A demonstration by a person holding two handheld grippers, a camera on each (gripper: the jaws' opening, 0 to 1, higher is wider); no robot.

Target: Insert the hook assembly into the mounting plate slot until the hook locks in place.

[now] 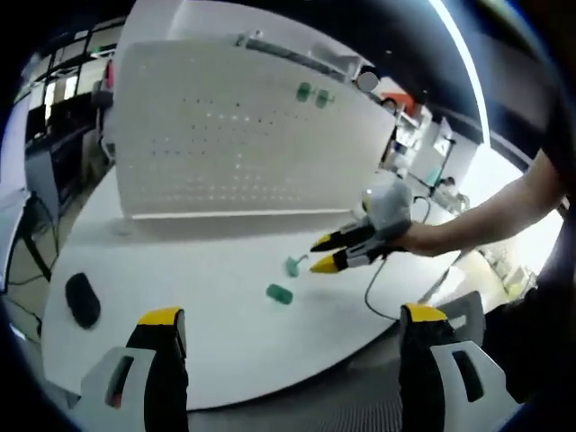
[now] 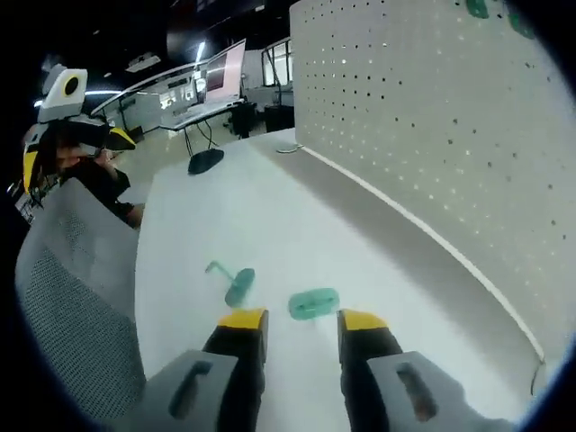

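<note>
Just beyond right claw [image 2: 301, 322]: green hook [image 2: 313, 303].

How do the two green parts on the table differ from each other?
The green hook has a thin bent stem sticking out of its base; the green block is a plain rounded oblong with no stem. The block lies just ahead of the right gripper, between its open jaws' line, while the hook lies off to the side. Both are the same translucent green and lie loose on the white table.
</note>
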